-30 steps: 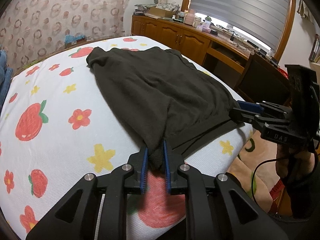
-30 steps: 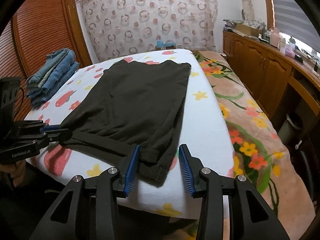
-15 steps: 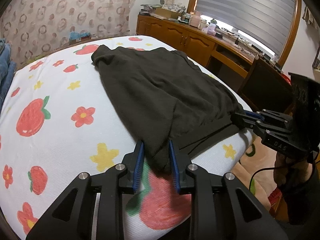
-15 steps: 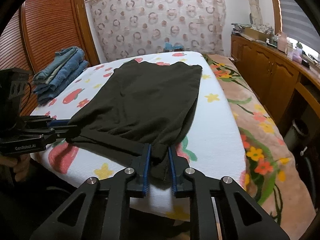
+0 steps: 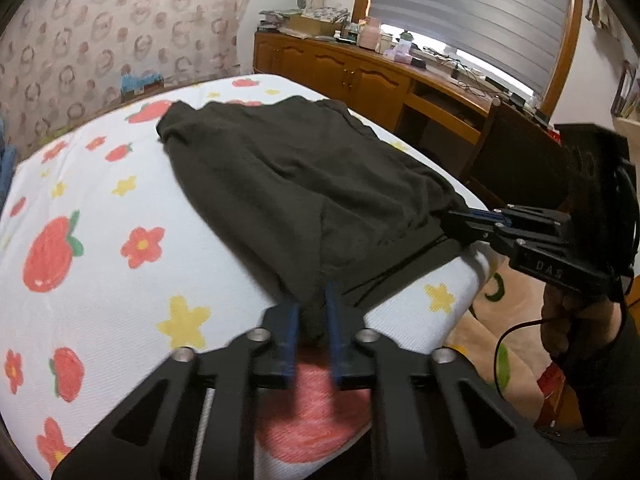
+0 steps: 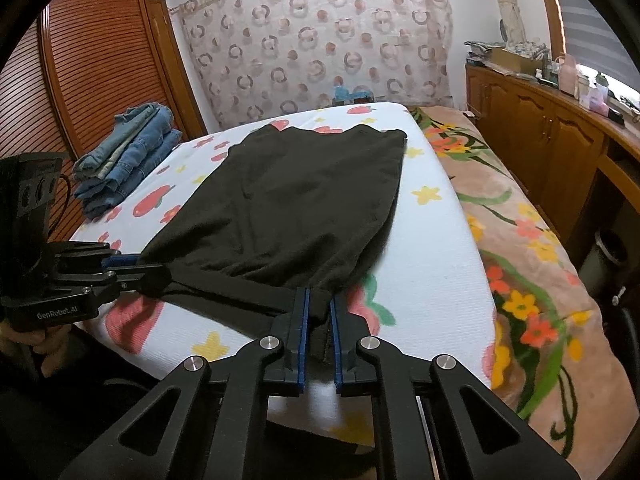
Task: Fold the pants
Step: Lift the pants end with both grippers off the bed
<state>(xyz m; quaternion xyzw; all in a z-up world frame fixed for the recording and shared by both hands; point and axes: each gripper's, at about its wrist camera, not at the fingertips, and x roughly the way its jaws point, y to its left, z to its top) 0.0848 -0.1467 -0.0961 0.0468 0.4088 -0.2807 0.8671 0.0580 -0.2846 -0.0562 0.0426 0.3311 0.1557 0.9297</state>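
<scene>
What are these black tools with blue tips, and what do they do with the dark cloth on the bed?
There is no robot here. A person holds a two-finger gripper in each hand, and each gripper carries a camera that looks along its fingers, so each picture comes from one of them. The left gripper and the right gripper are both shut on the near edge of the dark pants, one at each corner. The pants lie flat on a bed sheet printed with strawberries and flowers. Folded jeans are stacked at the far left of the bed.
</scene>
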